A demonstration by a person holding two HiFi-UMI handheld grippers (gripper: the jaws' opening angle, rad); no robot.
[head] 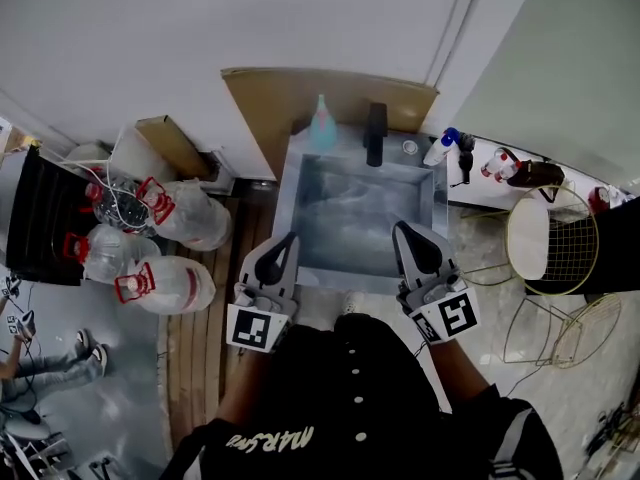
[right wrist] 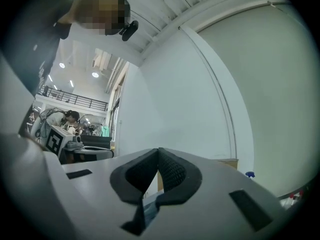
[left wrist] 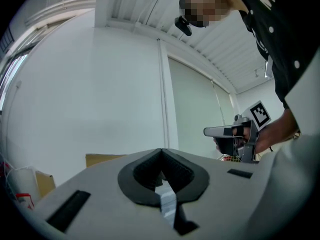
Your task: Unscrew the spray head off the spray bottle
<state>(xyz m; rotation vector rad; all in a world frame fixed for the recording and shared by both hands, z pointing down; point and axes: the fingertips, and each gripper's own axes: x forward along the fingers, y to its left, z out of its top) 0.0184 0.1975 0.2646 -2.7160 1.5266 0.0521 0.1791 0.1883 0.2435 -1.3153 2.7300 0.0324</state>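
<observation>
White plastic with a blue head marks the likeliest spray bottle [head: 440, 148]. It stands on the counter [head: 480, 193] near the back edge, just beside the far right corner of the sink [head: 350, 273]. A teal bottle [head: 322, 123] at the sink's far rim and a red-capped bottle [head: 497, 163] further along the counter could be confused with it, so I confirm the target before committing. The left gripper [head: 289, 238] and the right gripper [head: 399, 227] both hover over the sink's near rim, well apart from every bottle. In each gripper's own view the jaws are closed together on nothing, with only wall beyond them. I judge the step in hand to be the approach, since no unscrewing has begun. I would open both pairs of jaws before reaching. One gripper should take the bottle's body low and square, firmly enough that it cannot rotate. The other should close on the threaded collar beneath the head, not on the trigger or nozzle, which would probably flex. I would turn the collar in short strokes, re-gripping between them, and keep the bottle upright so the head lifts straight out. The reach must clear the black faucet [head: 375, 133].
</observation>
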